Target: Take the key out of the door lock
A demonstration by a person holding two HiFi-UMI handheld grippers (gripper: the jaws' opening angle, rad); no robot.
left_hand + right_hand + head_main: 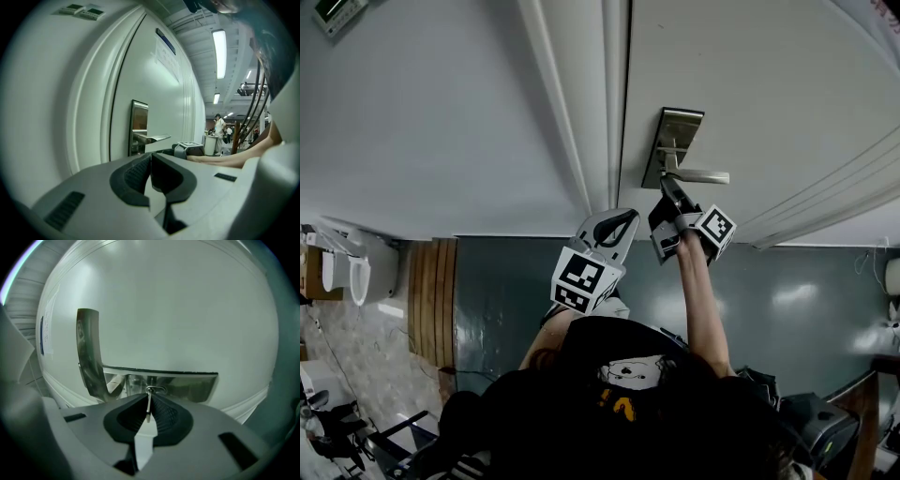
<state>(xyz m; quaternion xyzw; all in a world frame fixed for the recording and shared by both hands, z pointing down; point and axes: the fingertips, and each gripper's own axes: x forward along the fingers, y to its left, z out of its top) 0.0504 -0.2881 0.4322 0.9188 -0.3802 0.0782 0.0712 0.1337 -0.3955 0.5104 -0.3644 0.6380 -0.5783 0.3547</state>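
We are pinching the key [149, 401] with our right gripper [148, 416] to pull it out. Our left gripper [151, 161] is waiting nearer, jaws together on nothing.

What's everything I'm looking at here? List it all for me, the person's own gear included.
door: one, white, upper right of the head view
wall: one, white, left of the door
lock plate: one, silver metal, on the door near its edge
lever handle: one, silver, on the lock plate
key: one, metal, at the lock plate by the handle
floor: grey-blue, below the door
right tool: one, grey with black pads, shut on the key
left tool: one, white with black pads, shut, empty, back from the door
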